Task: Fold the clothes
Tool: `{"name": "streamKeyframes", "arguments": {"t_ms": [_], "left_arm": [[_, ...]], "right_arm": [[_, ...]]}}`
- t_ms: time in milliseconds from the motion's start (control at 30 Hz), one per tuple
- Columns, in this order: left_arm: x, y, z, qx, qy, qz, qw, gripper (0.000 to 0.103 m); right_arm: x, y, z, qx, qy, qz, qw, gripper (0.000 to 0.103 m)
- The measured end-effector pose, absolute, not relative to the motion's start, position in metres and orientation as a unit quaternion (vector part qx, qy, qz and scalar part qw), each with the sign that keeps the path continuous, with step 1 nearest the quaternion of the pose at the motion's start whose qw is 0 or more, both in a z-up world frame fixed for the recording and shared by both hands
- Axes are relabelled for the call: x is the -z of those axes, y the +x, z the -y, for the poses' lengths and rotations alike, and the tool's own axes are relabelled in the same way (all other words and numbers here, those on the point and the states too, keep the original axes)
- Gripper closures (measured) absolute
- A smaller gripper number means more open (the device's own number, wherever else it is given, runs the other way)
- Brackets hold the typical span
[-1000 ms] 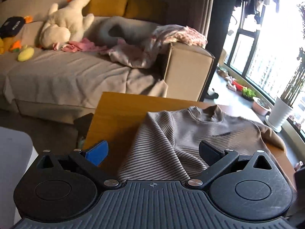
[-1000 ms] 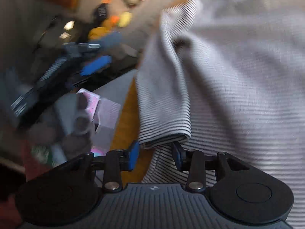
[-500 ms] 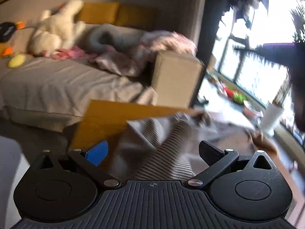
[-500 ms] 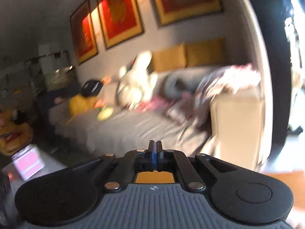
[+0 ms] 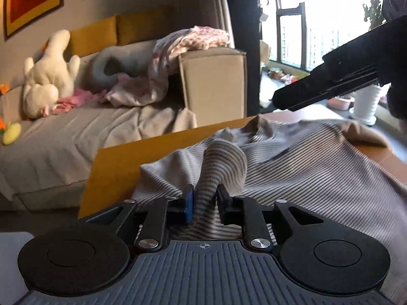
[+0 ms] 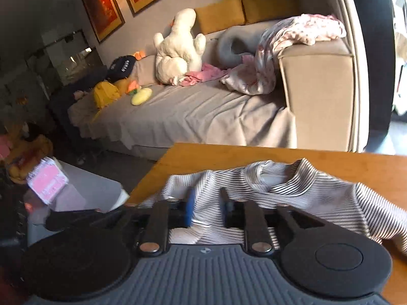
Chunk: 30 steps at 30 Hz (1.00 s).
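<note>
Left wrist view: beige sofa [image 5: 76, 137] across the background, strewn with a white plush toy [image 5: 48, 76], a grey neck pillow [image 5: 112, 66] and pink floral cloth [image 5: 193, 38] draped over its armrest; in front, wooden table [image 5: 114, 167] with its near left corner bare; striped top [image 5: 305, 167] spread over the table from the middle to the right edge, collar toward the far edge, crumpled; left gripper [image 5: 204, 202] low in the foreground, jaws just closed, pinching a raised ridge of the striped fabric between the blue pad and the black one; right gripper seen from the side as a dark shape [image 5: 330, 76] above the far right corner, blurred.

Right wrist view: same sofa [image 6: 203, 111] behind, with plush toy [image 6: 180, 50] and yellow cushions [image 6: 244, 7]; table [image 6: 330, 160] bare along its far edge; striped top [image 6: 292, 188] lying rumpled toward the near edge, collar uppermost; right gripper [image 6: 205, 208] just above it, jaws just reopened, fingers [image 6: 189, 208] parted with fabric showing in the gap, pads not seen pressing it.
</note>
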<state>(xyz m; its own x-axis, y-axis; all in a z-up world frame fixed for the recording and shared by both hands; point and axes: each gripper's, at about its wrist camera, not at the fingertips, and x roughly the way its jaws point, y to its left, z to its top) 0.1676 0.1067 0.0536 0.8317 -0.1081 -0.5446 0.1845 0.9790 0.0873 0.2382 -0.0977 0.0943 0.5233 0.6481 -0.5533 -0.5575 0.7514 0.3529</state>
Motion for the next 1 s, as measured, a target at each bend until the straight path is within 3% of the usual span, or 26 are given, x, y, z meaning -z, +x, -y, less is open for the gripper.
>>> {"name": "streamKeyframes", "arguments": {"t_ms": [133,200,400,633,733,767,833,867,900,933,1000], "left_arm": [[-0.060,0.164,-0.099,0.086,0.075,-0.266,0.957,0.090],[-0.062,0.158,-0.093,0.090,0.084,-0.257,0.958,0.090],[-0.054,0.129,-0.059,0.118,0.147,-0.226,0.956,0.090],[-0.032,0.114,-0.034,0.149,0.178,-0.227,0.946,0.090],[-0.031,0.115,-0.035,0.149,0.176,-0.228,0.946,0.088],[-0.032,0.117,-0.038,0.145,0.170,-0.231,0.947,0.081],[-0.036,0.119,-0.047,0.135,0.153,-0.233,0.951,0.071],[-0.039,0.120,-0.052,0.123,0.144,-0.229,0.955,0.050],[-0.041,0.121,-0.059,0.111,0.135,-0.224,0.959,0.038],[-0.045,0.122,-0.066,0.097,0.125,-0.217,0.963,0.020],[-0.052,0.125,-0.080,0.068,0.103,-0.206,0.971,0.011]], "right_arm": [[-0.107,0.220,0.102,-0.360,0.071,-0.348,0.863,0.063],[-0.107,0.216,0.101,-0.363,0.080,-0.355,0.858,0.055],[-0.091,0.227,0.096,-0.354,0.139,-0.449,0.808,0.049],[-0.031,0.228,0.116,-0.280,0.226,-0.556,0.749,0.050],[-0.017,0.234,0.120,-0.275,0.268,-0.551,0.741,0.063],[-0.016,0.235,0.115,-0.282,0.266,-0.547,0.742,0.077],[-0.020,0.237,0.098,-0.309,0.230,-0.530,0.755,0.082],[-0.027,0.238,0.089,-0.325,0.209,-0.518,0.764,0.084],[-0.036,0.240,0.080,-0.338,0.189,-0.504,0.772,0.088],[-0.047,0.243,0.071,-0.349,0.170,-0.488,0.782,0.088],[-0.083,0.252,0.060,-0.361,0.142,-0.436,0.812,0.089]]}}
